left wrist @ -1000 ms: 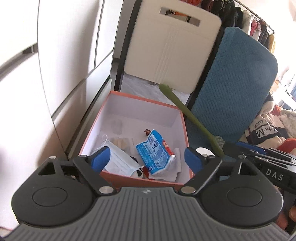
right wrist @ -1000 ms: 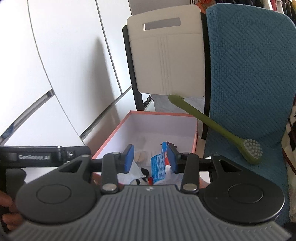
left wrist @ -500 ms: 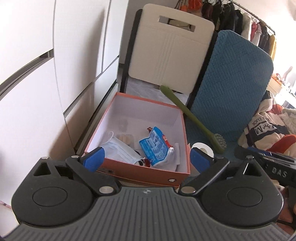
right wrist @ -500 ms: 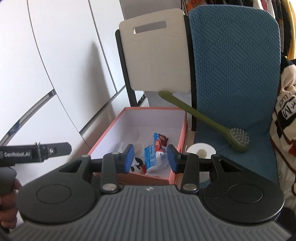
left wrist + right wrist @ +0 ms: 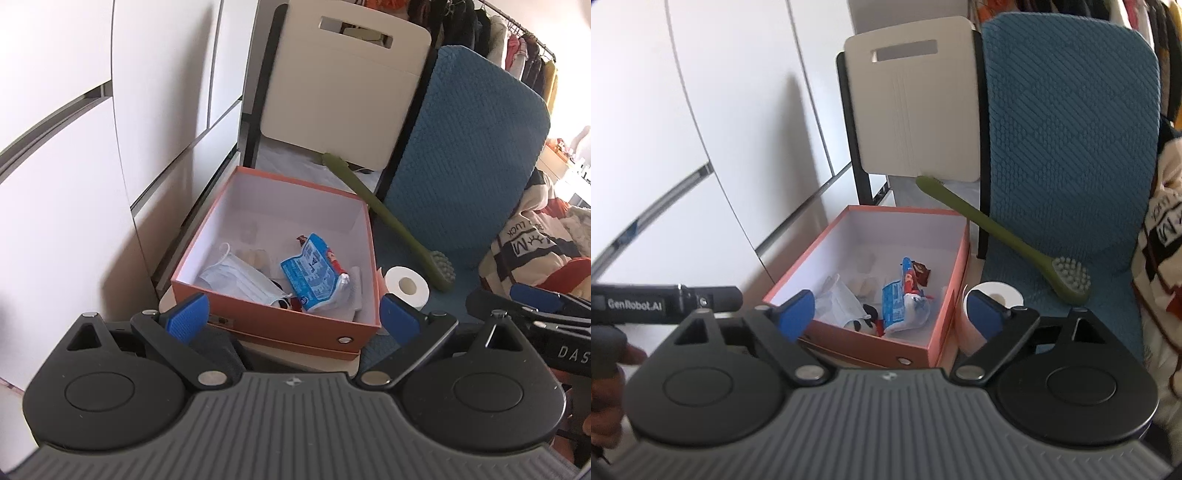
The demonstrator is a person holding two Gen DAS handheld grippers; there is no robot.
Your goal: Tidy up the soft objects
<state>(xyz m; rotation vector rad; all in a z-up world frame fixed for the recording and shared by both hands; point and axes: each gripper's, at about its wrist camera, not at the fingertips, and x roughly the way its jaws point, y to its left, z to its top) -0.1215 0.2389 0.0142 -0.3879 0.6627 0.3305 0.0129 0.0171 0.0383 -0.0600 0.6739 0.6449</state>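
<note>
Left wrist view: the left gripper (image 5: 293,317) hangs above the near edge of the orange box (image 5: 258,314), its ribbed blue fingers (image 5: 186,319) spread wide and released, nothing between them. The box is rigid cardboard, orange outside, matte white inside, with small metal studs on its front wall. Inside lie the soft things: a pleated pale-blue face mask (image 5: 242,282) with its ear loop curled near the left wall, a crinkly blue plastic packet (image 5: 312,275) twisted shut at one end, and a small black-and-white plush (image 5: 282,302) tucked between them at the front. Just outside the right wall stands a white toilet roll (image 5: 406,286), hollow core facing up. A long olive-green brush (image 5: 388,221) with a nubbed head slants across the quilted teal cushion (image 5: 465,155). The right gripper's black body shows at the right edge.

Right wrist view: the right gripper (image 5: 892,314) also stands with fingers (image 5: 982,314) released and wide apart, holding nothing. Between them sit the orange box (image 5: 871,343), the packet (image 5: 903,299), the mask (image 5: 836,299) and the plush (image 5: 862,321). The toilet roll (image 5: 995,293) peeks up behind the right finger, touching the box's side. The green brush (image 5: 1004,236) rests on the teal cushion (image 5: 1067,129), beside a smooth cream chair back (image 5: 916,103).
</note>
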